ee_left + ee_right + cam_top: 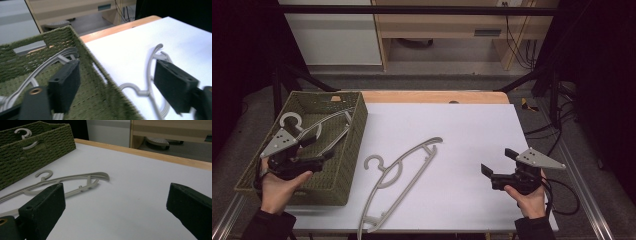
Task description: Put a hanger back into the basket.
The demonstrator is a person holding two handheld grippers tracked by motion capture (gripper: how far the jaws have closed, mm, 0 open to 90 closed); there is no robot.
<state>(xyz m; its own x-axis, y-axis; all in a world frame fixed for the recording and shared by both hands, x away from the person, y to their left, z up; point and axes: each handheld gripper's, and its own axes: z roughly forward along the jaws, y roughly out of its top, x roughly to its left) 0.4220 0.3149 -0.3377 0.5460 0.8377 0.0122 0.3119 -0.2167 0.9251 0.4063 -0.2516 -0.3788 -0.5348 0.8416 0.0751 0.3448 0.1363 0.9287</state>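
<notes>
Left tool (pixel 314 162), jaws spread and empty, held over the near part of the green woven basket (pixel 343 150); a grey hanger (pixel 319 125) lies in the basket just beyond it. Right tool (pixel 496 171), likewise released, above the white surface (pixel 462 130). Between the tools, a second hanger (pixel 404 167) lies flat.
</notes>
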